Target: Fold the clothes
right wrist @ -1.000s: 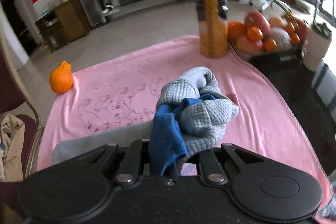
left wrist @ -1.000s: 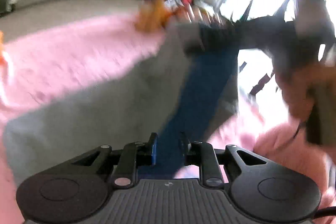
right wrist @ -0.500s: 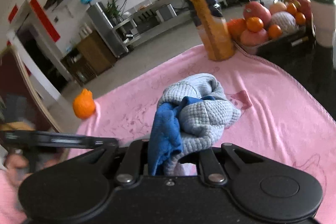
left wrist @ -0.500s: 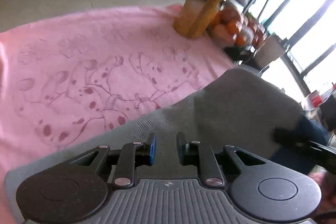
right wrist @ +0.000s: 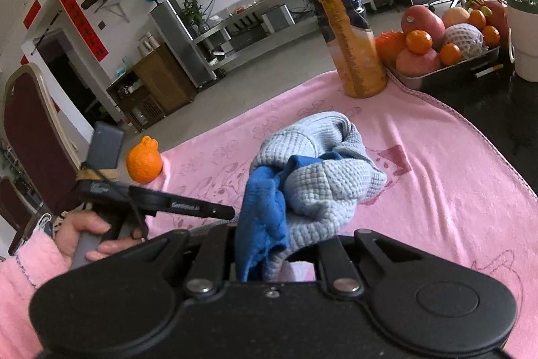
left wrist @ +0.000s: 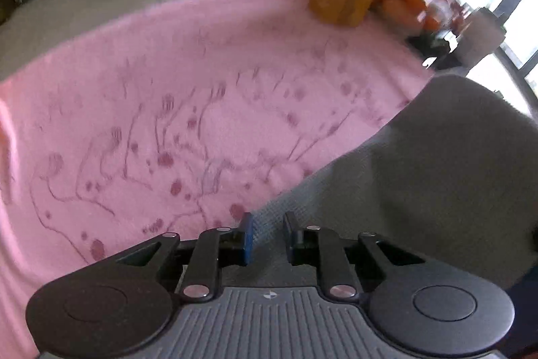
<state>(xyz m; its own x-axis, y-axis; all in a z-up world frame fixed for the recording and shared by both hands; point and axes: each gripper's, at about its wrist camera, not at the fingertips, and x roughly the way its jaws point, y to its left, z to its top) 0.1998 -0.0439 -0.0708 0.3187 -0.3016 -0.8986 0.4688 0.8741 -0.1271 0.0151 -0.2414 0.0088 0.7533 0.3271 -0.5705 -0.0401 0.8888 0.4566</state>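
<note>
A grey waffle-knit garment [left wrist: 437,174] with a blue part [right wrist: 262,217] is over a pink towel [left wrist: 168,90]. My left gripper [left wrist: 268,217] points down at the garment's grey edge. That edge fills the gap between its pads while the jaws are opening slightly. In the right wrist view the left gripper [right wrist: 222,211] comes in from the left, held by a hand [right wrist: 84,231] in a pink sleeve. My right gripper [right wrist: 269,244] is shut on a bunched blue and grey wad of the garment [right wrist: 322,177], lifted above the towel [right wrist: 437,174].
A tall orange juice bottle [right wrist: 343,22] stands at the towel's far edge, with a metal tray of fruit [right wrist: 447,69] and a white cup [right wrist: 524,39] to its right. A knobbly orange [right wrist: 144,160] sits at the far left corner. A red chair [right wrist: 30,130] stands left.
My left gripper swung away from the blue part and down to the grey edge, low over the towel. The right gripper tilted a little with its wad, and the left gripper came into its view.
</note>
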